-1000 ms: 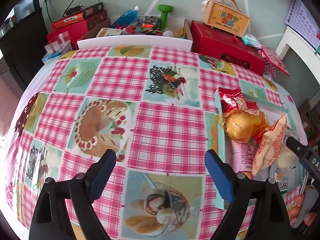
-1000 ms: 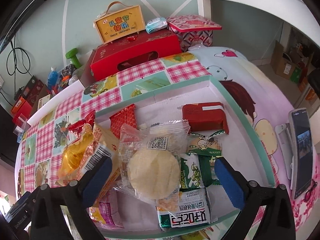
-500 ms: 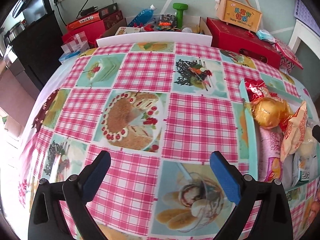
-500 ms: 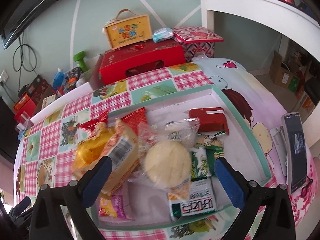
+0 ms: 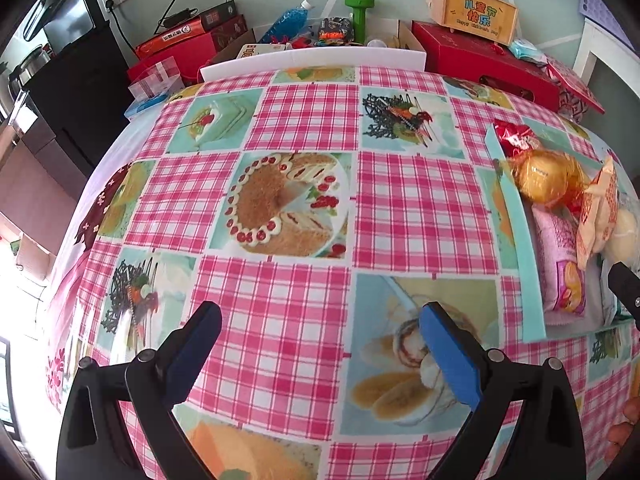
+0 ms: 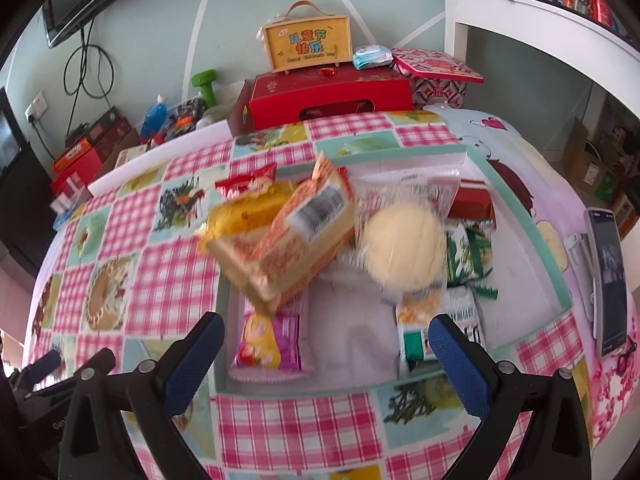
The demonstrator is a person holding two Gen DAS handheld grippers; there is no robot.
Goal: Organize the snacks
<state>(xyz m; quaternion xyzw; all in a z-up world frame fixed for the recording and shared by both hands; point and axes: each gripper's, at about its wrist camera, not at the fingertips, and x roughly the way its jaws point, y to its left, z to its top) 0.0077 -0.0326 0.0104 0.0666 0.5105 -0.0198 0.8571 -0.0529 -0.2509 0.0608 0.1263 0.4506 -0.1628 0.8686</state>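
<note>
Snacks lie heaped in the teal-rimmed tray (image 6: 524, 224) on the checked desk (image 5: 404, 208), and the heap is the main hazard: an orange biscuit pack (image 6: 296, 240) leans tilted across a yellow bun packet (image 6: 236, 216) and a red pack (image 6: 244, 184), with a round pale cake in clear wrap (image 6: 404, 248) just beside it, green packs (image 6: 468, 252) to the right and a pink packet (image 6: 268, 340) at the near wall. The right gripper (image 6: 326, 356) hovers over the tray's near edge with its jaws wide apart and nothing between them. If it comes down on the leaning biscuit pack, I judge it could nudge the pack off its perch and shift the ones under it, or catch two wrappers at once. The clear wrap looks slippery and the cake inside soft, so a hard squeeze might crush it and a light one might let it slide. The left gripper (image 5: 320, 344) also stands with jaws spread and empty, over bare cloth well apart from the tray; its finger shows at the lower left of the right view, so a reach across risks a clash between the two tools. A phone (image 6: 608, 280) lies just outside the tray's right wall and could be knocked by a wide swing. Motion blur hides some labels.
</note>
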